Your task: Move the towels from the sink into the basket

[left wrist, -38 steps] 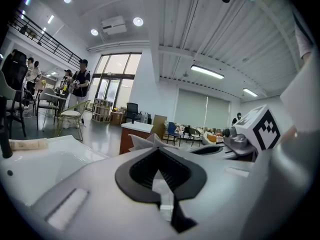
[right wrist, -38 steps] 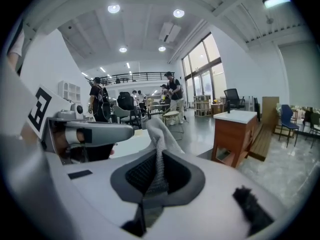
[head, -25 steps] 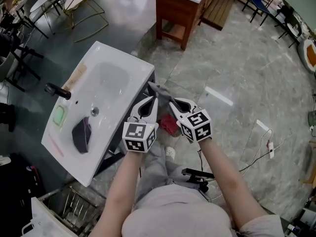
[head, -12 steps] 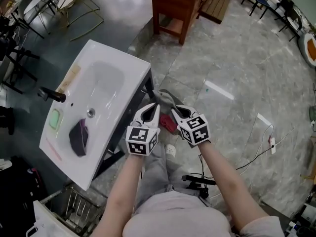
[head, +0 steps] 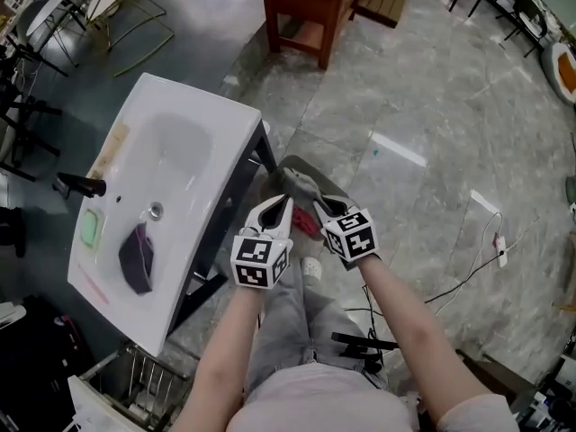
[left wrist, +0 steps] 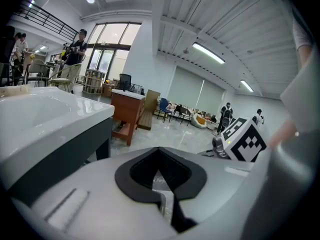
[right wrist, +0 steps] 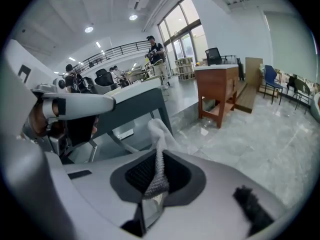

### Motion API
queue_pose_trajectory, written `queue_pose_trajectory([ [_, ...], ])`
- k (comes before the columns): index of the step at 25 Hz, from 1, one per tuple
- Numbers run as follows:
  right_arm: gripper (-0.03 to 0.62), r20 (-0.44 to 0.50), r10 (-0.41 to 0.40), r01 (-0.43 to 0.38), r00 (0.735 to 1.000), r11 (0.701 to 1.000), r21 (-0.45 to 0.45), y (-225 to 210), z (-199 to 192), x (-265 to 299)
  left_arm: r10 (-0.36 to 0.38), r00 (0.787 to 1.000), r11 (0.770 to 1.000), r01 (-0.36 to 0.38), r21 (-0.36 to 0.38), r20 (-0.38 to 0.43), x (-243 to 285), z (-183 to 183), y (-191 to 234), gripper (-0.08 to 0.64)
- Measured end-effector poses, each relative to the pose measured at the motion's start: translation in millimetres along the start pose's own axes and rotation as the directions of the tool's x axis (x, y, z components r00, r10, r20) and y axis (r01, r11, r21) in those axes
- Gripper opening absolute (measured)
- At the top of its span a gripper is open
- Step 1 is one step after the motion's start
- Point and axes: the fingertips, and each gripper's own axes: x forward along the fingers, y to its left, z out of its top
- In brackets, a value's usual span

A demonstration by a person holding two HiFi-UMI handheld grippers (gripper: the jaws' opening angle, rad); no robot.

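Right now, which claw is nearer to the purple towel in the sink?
Left. The left claw hangs outside the sink's rim; the right claw, pinching a grey towel, is beyond it, farther from the purple towel.

Head view steeply down over sink (head: 184, 142); both gripper views low, just beside sink, facing shared wooden cabinet (head: 301, 7).

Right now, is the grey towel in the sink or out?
Out: the grey towel is pinched in the right gripper, beside the sink.

grey knit towel (head: 301, 187) pinched in right hand-held gripper (head: 317, 205), dark purple towel (head: 137, 257) crumpled in white sink (head: 193, 142) near drain (head: 155, 211), seemingly a red towel (head: 306, 224) under the grey
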Motion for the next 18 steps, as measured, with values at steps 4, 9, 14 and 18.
queue_pose_trajectory([
  [4, 0.040, -0.023, -0.006, 0.006, 1.000, 1.000, 0.019, -8, -14, 13, -0.003, 1.000, 1.000, 0.003, 0.001, -0.020, 11, -12, 2, 0.005],
  [9, 0.040, -0.087, -0.010, 0.012, 0.996, 1.000, 0.026, -14, -42, 34, -0.007, 0.999, 1.000, 0.007, -0.002, -0.042, 22, -29, 2, 0.005],
  [14, 0.040, -0.157, -0.036, 0.040, 0.987, 0.999, 0.025, -24, -70, 52, -0.003, 0.998, 1.000, 0.002, -0.020, -0.061, 25, -43, 5, 0.005],
  [18, 0.041, -0.209, -0.061, 0.061, 0.976, 0.998, -0.006, -35, -84, 65, 0.017, 0.998, 0.999, -0.021, -0.050, -0.065, 24, -49, 11, 0.006],
])
